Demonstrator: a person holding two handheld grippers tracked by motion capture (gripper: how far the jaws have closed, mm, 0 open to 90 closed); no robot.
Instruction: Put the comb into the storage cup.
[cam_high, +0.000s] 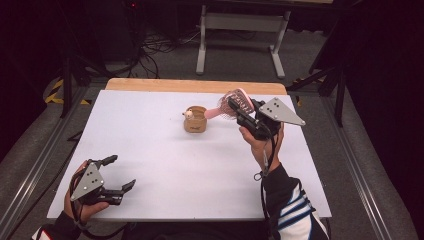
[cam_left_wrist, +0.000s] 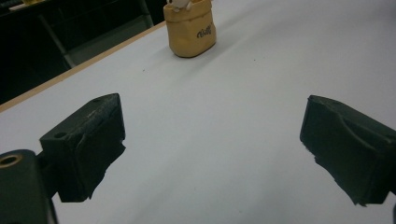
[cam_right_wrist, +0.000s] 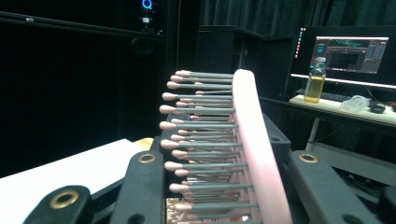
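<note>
Two grippers on a white table (cam_high: 165, 190). Right gripper (cam_high: 235, 111) at about 2 o'clock from table centre, lifted off the surface, jaws closed on a pink hairbrush (cam_high: 234, 104). Brush head sits between the jaws, handle sticking out toward 9 o'clock, its end reaching over the tan holder (cam_high: 195, 120); contact between handle and holder can't be told. In the right gripper view the hairbrush (cam_right_wrist: 247, 140) stands upright between the two black jaws, pink back toward the right jaw, bristles pointing at 9 o'clock toward the left jaw. Whether the pads press the back and the bristle tips is hidden low in that view.

Left gripper (cam_high: 120, 172) at 7 o'clock on the table, near the front edge, jaws spread wide, nothing between them. In the left gripper view the bare table (cam_left_wrist: 210, 140) shows in the gap, and the tan holder (cam_left_wrist: 190, 29) stands well apart at 12 o'clock, a small light figure on its top.

Holder is near table centre, just at 9 o'clock from the right gripper.
</note>
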